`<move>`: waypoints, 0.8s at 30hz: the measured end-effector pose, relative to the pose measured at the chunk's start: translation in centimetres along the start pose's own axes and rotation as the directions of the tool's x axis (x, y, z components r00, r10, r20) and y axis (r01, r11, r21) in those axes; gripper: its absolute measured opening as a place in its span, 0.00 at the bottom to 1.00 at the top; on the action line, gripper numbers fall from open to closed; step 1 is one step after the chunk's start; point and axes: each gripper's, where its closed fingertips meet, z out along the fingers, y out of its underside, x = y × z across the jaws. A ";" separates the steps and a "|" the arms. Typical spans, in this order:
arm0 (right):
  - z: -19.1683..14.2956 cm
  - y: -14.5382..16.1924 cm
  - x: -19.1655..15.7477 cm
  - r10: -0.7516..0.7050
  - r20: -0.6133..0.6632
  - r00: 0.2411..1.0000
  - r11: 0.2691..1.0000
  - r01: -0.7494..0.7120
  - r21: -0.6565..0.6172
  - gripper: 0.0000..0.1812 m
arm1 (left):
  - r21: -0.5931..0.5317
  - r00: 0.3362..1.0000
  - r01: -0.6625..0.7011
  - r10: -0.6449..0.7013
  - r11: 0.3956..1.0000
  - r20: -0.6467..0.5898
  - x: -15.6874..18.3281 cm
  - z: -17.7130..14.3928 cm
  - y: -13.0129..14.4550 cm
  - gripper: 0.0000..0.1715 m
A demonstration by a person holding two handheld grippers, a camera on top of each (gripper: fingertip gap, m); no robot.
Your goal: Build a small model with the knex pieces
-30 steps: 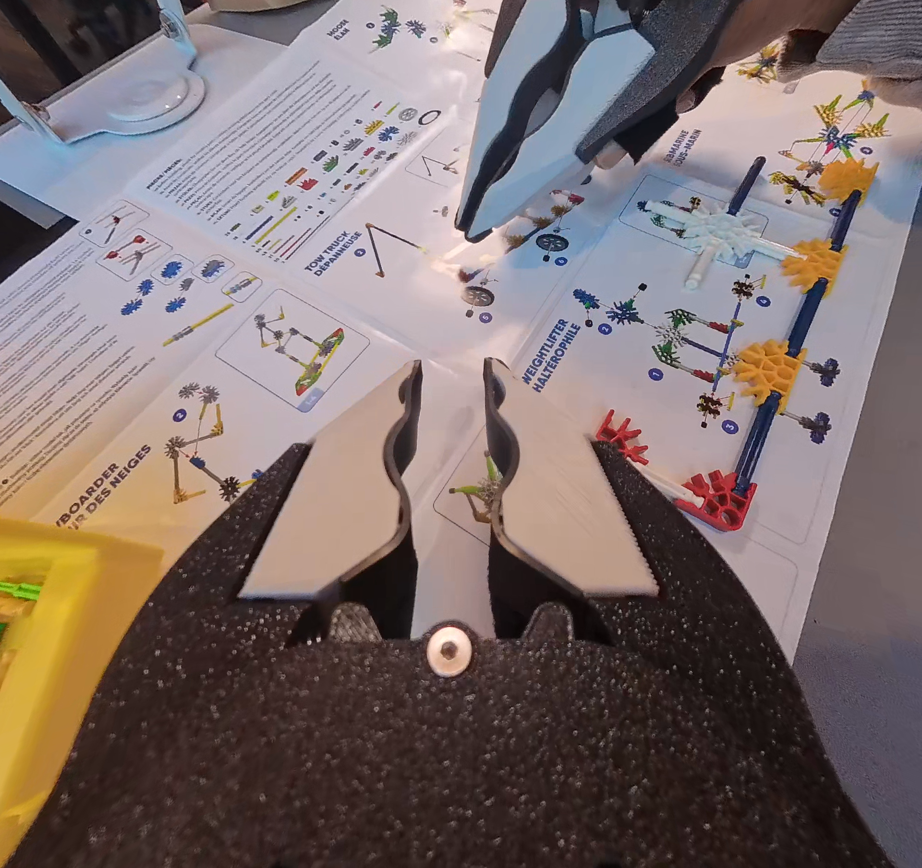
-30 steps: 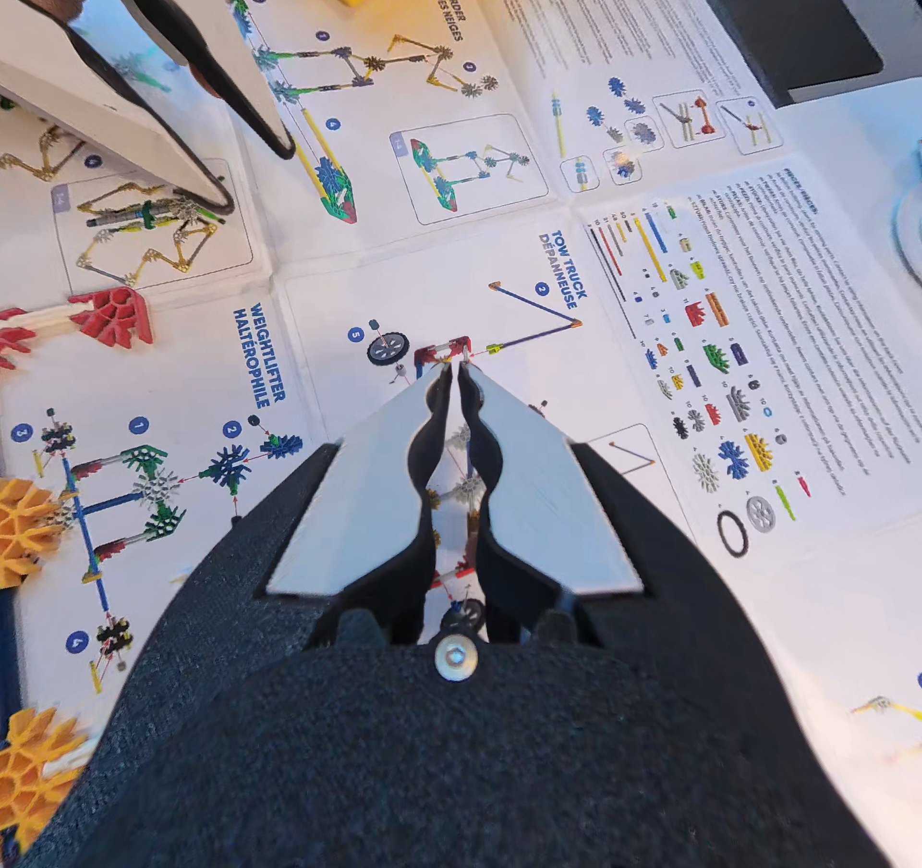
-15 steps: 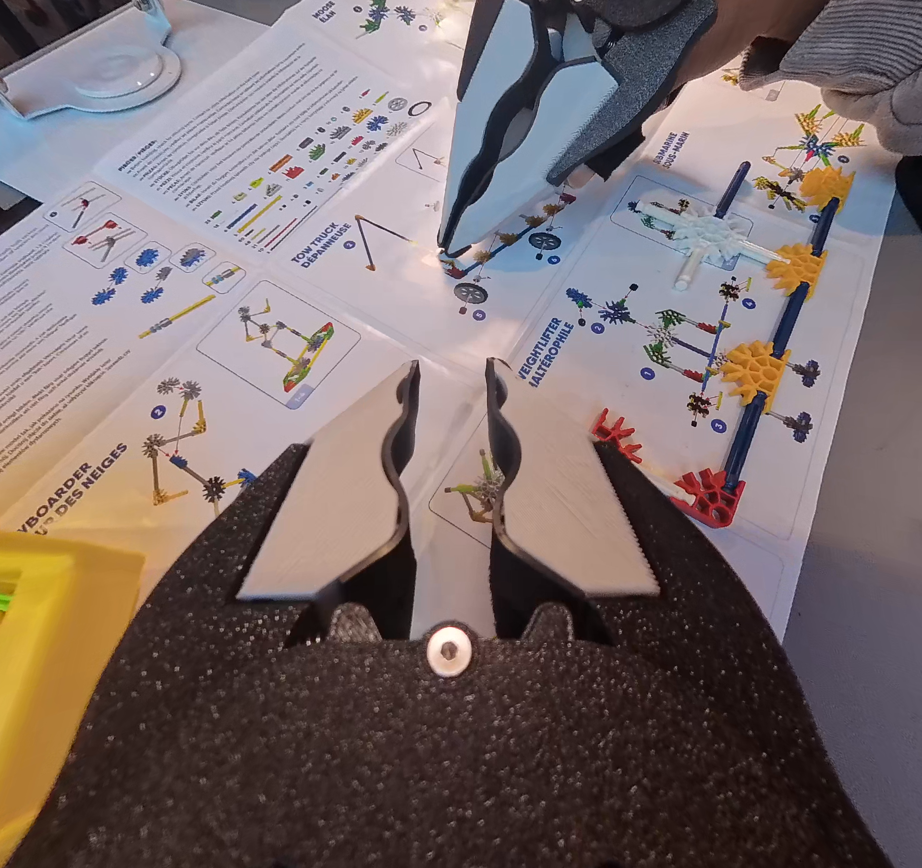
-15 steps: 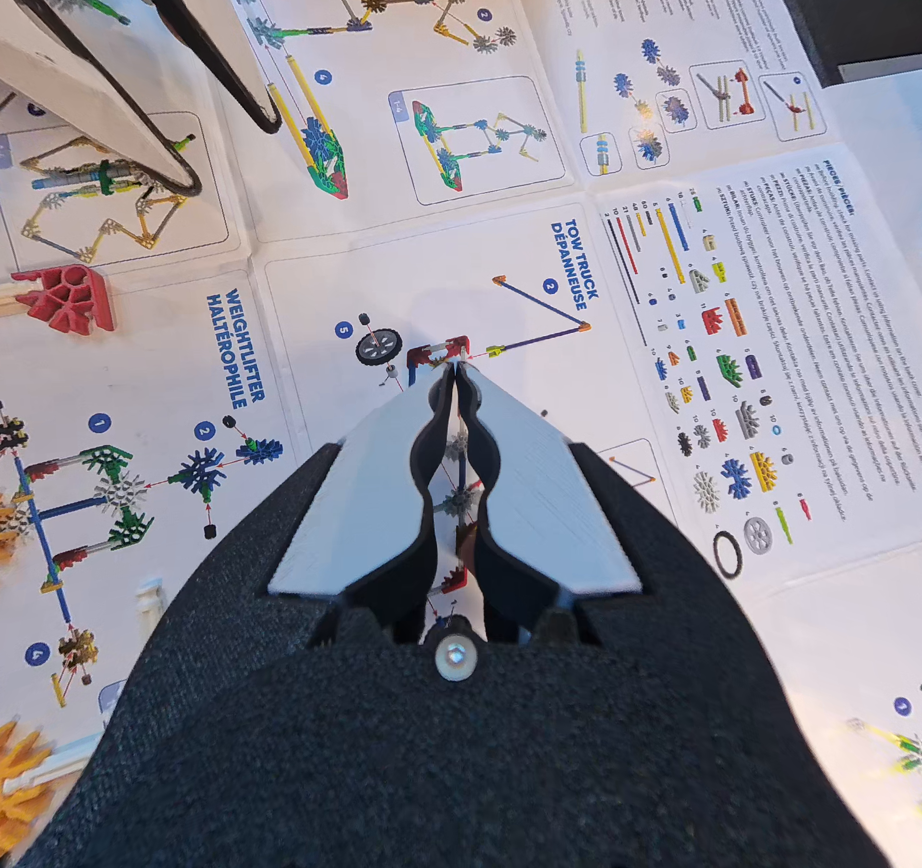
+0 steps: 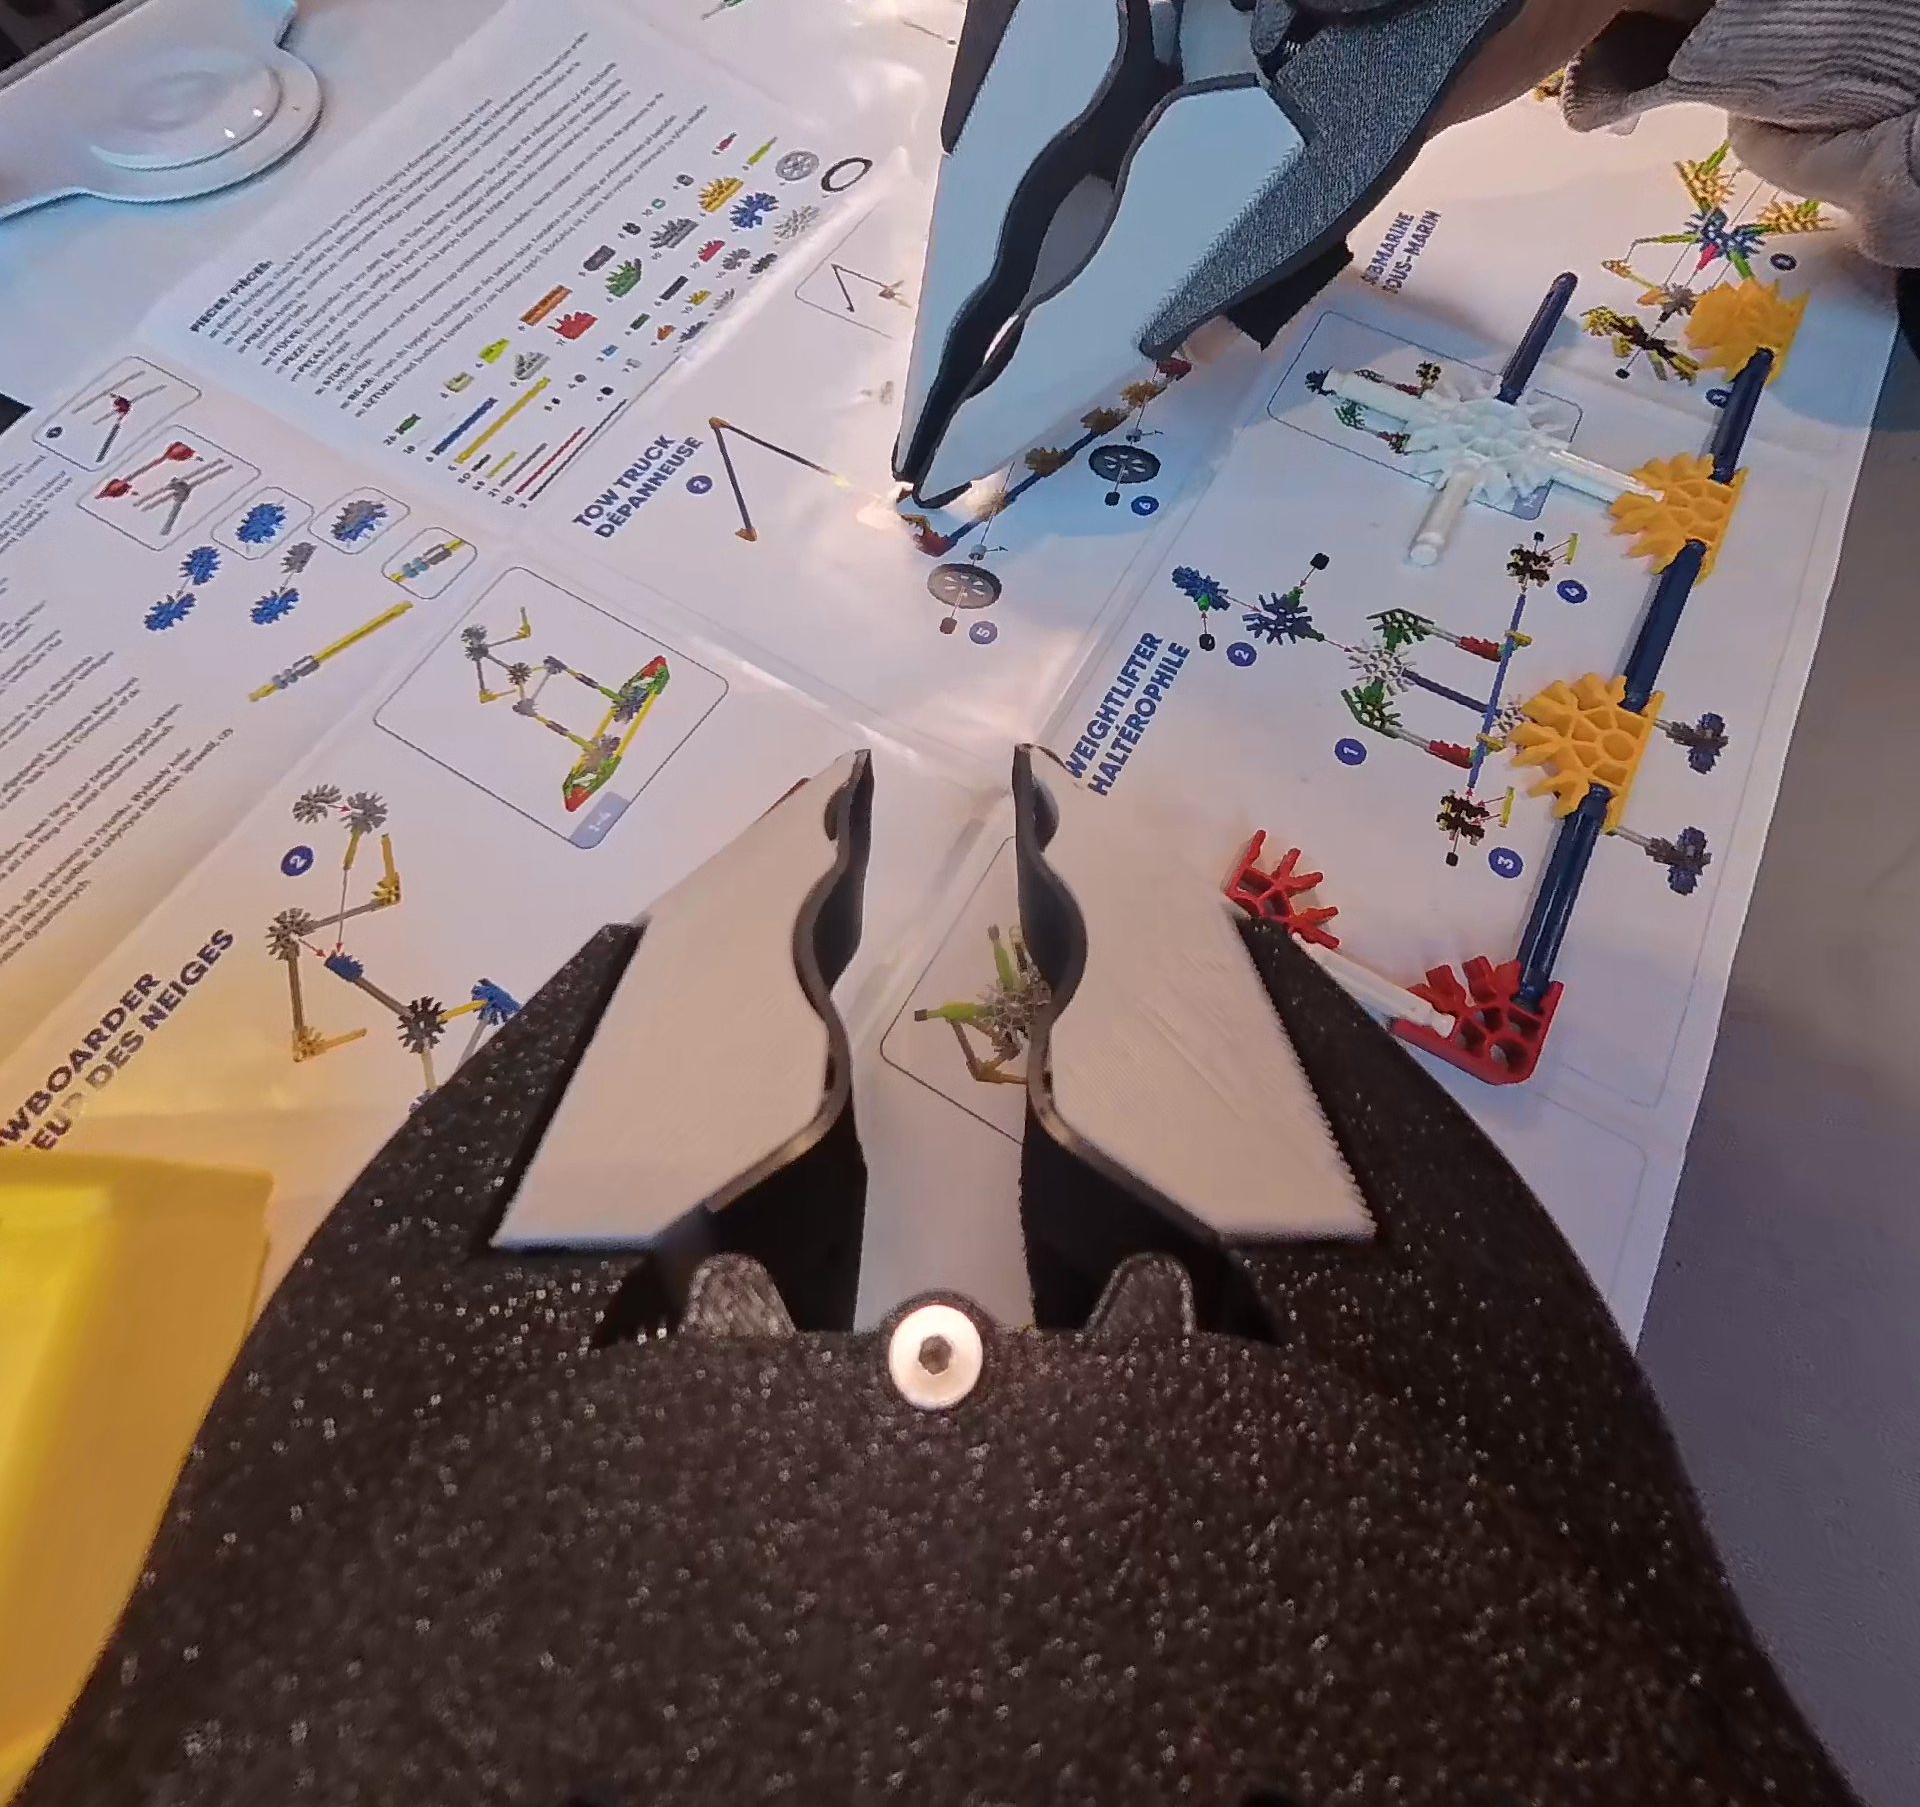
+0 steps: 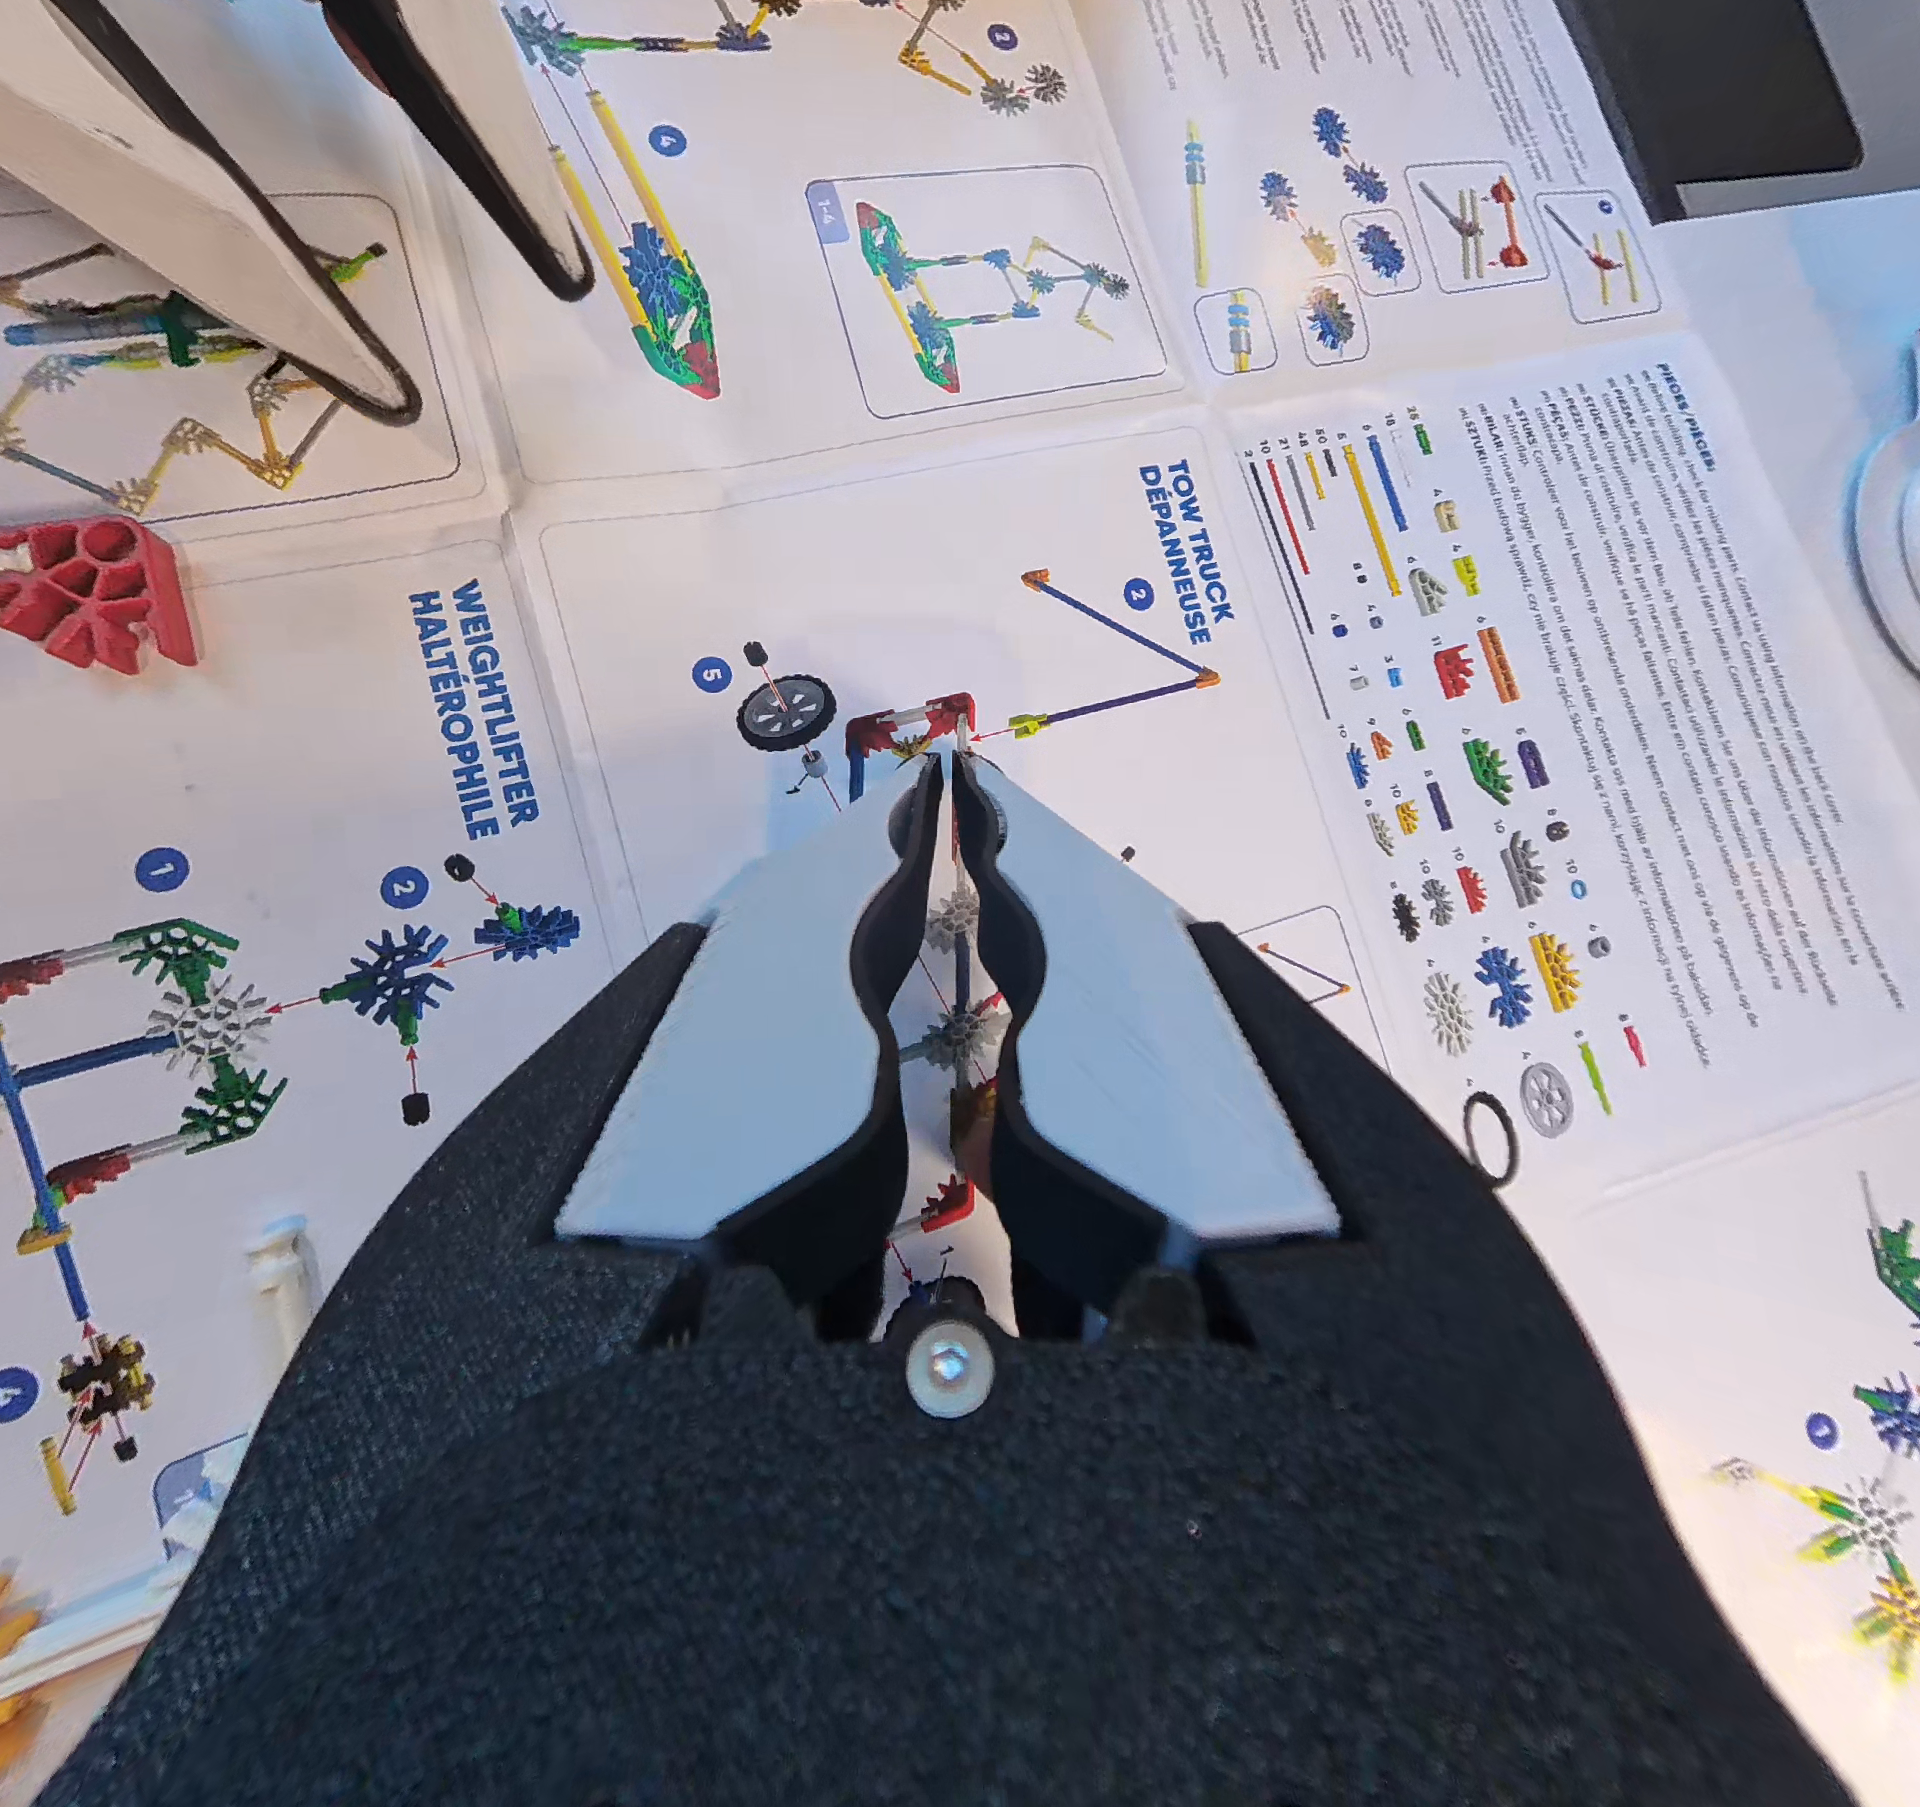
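Right hand-held gripper (image 6: 948, 770) tips pinched together on the instruction sheet (image 6: 727, 531), nothing visibly gripped. Left hand-held gripper (image 5: 940, 770) hovers gaping, empty, its body hiding part of the red connector (image 5: 1481, 1019); yellow box (image 5: 114, 1342) cut off.

We see the left hand-held gripper (image 5: 940, 770) as a speckled black, grainy plastic body with one silver screw at its centre and two pale grey wedge fingers (image 5: 717, 1009) lined with wavy black inner pads. The right hand-held gripper (image 6: 948, 765) has the same build. A ribbed grey knit sleeve (image 5: 1808, 22) covers the arm behind it.
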 end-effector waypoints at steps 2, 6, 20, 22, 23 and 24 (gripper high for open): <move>-0.1 0.0 0.0 0.001 0.006 1.000 1.000 -0.001 0.002 0.01 | -0.001 1.000 -0.004 0.004 1.000 0.001 0.0 0.0 0.0 0.14; -1.1 0.0 1.2 0.068 0.000 0.998 0.997 -0.068 0.048 0.01 | 0.014 1.000 -0.003 0.003 1.000 0.001 0.0 -0.2 -0.2 0.14; -1.5 1.0 -0.3 0.142 0.138 0.980 0.989 -0.146 0.018 0.00 | 0.007 1.000 -0.024 0.024 1.000 -0.005 0.3 -0.1 0.0 0.15; -1.4 0.8 -0.3 0.143 0.138 0.980 0.989 -0.148 0.026 0.00 | 0.005 1.000 -0.028 0.029 1.000 -0.008 0.4 -0.1 0.0 0.15; -1.4 0.7 -0.3 0.146 0.140 0.979 0.988 -0.152 0.032 0.00 | 0.005 0.999 -0.031 0.031 1.000 -0.011 0.5 0.0 0.0 0.15; -1.4 0.7 -0.3 0.148 0.138 0.979 0.988 -0.154 0.033 0.00 | 0.004 0.999 -0.034 0.034 0.999 -0.013 0.5 0.0 0.0 0.15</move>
